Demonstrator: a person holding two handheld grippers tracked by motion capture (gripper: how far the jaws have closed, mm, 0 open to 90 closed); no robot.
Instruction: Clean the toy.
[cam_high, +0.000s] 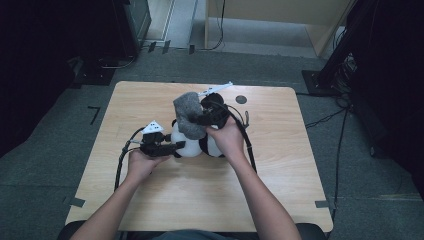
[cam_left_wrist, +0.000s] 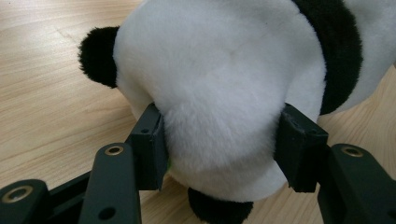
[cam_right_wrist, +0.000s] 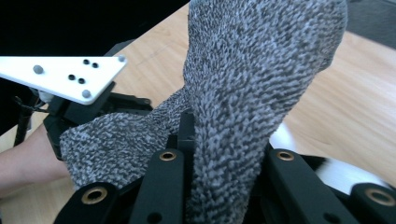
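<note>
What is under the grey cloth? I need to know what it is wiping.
Under the grey cloth, pinched in the right gripper, sits a black-and-white plush panda, clamped at one end by the left gripper. The cloth covers the panda's top; its face cannot be seen.

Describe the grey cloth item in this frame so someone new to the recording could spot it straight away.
Start at the light wooden table; near its middle lies a black-and-white plush panda, clamped by the left gripper. Just above the panda, the right gripper pinches the grey cloth. It is the one speckled, nubby grey thing there, unlike the smooth white and black fur below.
</note>
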